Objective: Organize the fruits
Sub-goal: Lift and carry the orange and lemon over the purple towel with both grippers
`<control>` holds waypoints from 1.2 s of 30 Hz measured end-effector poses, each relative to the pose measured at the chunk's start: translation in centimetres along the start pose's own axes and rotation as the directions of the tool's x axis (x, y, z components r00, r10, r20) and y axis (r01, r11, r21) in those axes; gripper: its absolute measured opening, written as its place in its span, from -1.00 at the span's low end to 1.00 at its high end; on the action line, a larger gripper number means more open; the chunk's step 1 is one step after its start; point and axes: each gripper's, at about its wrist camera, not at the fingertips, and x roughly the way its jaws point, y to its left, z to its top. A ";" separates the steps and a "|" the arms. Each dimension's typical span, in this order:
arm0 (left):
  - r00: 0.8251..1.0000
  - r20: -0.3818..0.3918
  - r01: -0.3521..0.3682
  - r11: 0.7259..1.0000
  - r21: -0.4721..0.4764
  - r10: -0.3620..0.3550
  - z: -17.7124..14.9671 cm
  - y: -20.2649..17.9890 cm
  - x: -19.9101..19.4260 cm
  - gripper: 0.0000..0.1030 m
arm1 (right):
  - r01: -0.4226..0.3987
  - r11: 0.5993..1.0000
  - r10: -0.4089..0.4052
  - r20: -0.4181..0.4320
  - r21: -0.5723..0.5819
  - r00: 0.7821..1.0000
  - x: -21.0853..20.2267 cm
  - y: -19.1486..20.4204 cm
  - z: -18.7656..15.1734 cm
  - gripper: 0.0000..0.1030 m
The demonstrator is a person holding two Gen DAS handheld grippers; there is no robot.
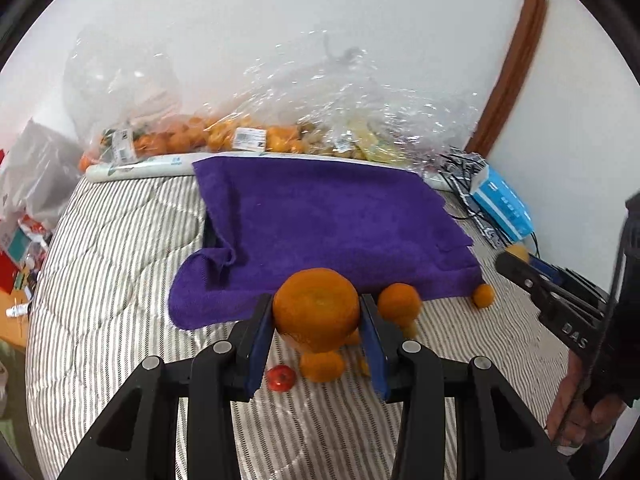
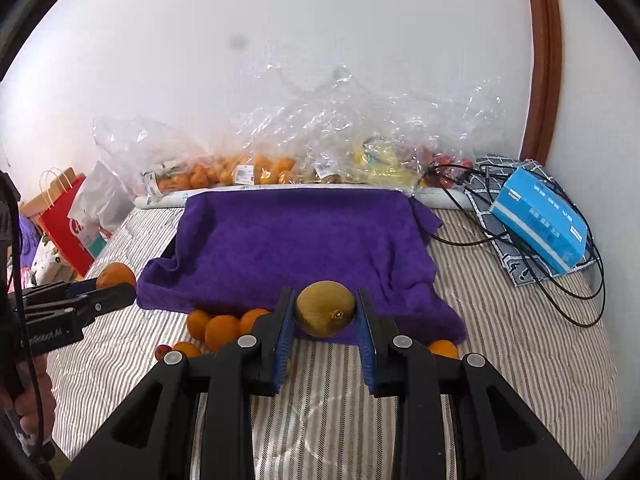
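A round orange mandarin (image 1: 316, 308) is clamped in the left gripper (image 1: 316, 320) and a yellow-brown oval fruit (image 2: 325, 309) in the right gripper (image 2: 325, 320), so a carry onto the purple towel (image 2: 296, 240) is judged next.

purple towel (image 1: 320, 224), grey-and-white striped quilt (image 1: 120, 264), orange mandarin (image 1: 316, 308), yellow-brown kiwi (image 2: 325, 309), light blue box (image 2: 540, 224)

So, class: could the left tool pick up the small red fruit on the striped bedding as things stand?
Probably not yet. The left tool is shut on a large orange, so it has no free grip. The small red fruit lies uncovered on the bedding just below it.
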 end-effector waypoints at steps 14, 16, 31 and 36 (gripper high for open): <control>1.000 0.030 0.002 0.999 -0.040 0.000 2.2 0.8 1.6 -0.24 | -0.005 1.000 0.005 0.008 -0.024 1.000 1.5 0.5 2.3 -0.43; 0.999 0.037 0.001 0.999 -0.048 0.001 2.9 0.9 2.1 -0.24 | -0.004 1.000 0.004 0.012 -0.022 1.000 2.1 0.1 2.9 -0.43; 0.999 0.044 -0.024 0.996 -0.082 0.028 6.3 2.7 8.6 -0.24 | 0.011 1.000 -0.011 0.002 -0.017 1.000 9.9 -1.8 5.5 -0.43; 0.998 0.027 -0.059 0.995 -0.078 0.061 6.6 3.0 10.6 -0.24 | 0.013 1.000 -0.013 -0.018 -0.025 1.000 12.5 -2.2 5.3 -0.43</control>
